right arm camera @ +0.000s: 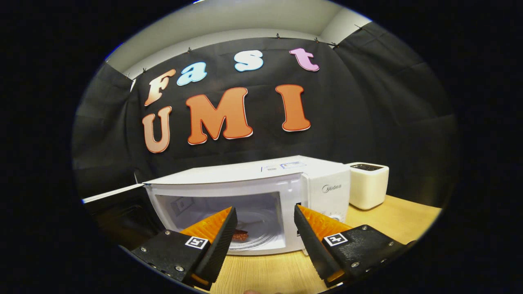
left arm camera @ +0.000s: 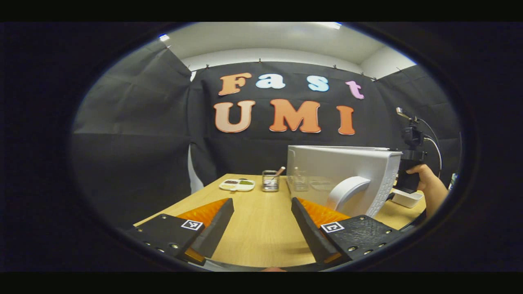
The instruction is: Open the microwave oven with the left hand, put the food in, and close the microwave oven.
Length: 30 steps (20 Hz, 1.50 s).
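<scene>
The white microwave oven (right arm camera: pixel 286 179) stands on the wooden table with its door (right arm camera: pixel 112 192) swung wide open to the left. A brown piece of food (right arm camera: pixel 240 235) lies on the glass turntable (right arm camera: pixel 257 237) inside the cavity. My right gripper (right arm camera: pixel 264 228) hangs open just in front of the opening, nothing between its fingers. In the left gripper view the open door (left arm camera: pixel 347 175) with its curved white handle (left arm camera: pixel 345 192) is at the right, and my left gripper (left arm camera: pixel 261 220) is open over the table (left arm camera: pixel 253 228), a little left of the handle.
A white divided dish (left arm camera: pixel 237 185) and a glass jar with a spoon (left arm camera: pixel 270 181) sit at the table's far side. A white canister (right arm camera: pixel 367 184) stands right of the microwave. A hand (left arm camera: pixel 429 183) holds the other gripper beyond the door, above a white tray (left arm camera: pixel 406 198).
</scene>
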Available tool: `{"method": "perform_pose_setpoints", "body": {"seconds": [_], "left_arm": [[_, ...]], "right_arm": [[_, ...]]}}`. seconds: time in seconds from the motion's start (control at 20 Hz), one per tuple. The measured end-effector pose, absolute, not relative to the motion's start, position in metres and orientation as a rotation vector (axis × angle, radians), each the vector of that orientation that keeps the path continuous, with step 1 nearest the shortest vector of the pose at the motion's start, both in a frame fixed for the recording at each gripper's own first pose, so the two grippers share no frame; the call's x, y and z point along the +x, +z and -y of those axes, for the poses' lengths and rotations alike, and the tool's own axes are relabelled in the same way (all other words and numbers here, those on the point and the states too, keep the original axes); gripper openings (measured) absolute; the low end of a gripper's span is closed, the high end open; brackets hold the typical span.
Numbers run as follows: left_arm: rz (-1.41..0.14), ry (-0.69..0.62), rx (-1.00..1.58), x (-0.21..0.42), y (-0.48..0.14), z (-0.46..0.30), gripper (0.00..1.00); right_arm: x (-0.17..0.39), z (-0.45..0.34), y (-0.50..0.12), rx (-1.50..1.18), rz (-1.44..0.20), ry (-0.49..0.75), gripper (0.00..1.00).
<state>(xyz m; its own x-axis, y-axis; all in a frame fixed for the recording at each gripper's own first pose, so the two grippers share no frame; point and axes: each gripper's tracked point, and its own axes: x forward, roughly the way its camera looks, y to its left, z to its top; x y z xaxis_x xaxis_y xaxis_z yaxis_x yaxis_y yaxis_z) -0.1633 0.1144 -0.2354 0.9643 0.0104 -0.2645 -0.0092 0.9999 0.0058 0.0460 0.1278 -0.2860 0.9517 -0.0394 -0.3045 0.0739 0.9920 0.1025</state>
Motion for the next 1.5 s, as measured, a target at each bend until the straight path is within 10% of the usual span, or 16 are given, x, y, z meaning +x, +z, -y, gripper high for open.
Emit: {"method": "perform_pose_setpoints", "body": {"seconds": [0.75,1.25,1.5], "left_arm": [[-0.293,-0.379,-0.073,-0.115,-0.257,0.06,0.82],[-0.354,-0.467,-0.055,-0.075,-0.286,0.164,0.11],[-0.394,-0.429,-0.093,-0.047,-0.303,0.185,0.02]], "right_arm": [[-0.007,-0.026,-0.212,-0.038,-0.187,-0.033,0.92],[-0.029,0.019,-0.21,-0.171,-0.183,-0.078,0.95],[-0.04,0.049,-0.205,-0.117,-0.179,-0.101,0.95]]}}
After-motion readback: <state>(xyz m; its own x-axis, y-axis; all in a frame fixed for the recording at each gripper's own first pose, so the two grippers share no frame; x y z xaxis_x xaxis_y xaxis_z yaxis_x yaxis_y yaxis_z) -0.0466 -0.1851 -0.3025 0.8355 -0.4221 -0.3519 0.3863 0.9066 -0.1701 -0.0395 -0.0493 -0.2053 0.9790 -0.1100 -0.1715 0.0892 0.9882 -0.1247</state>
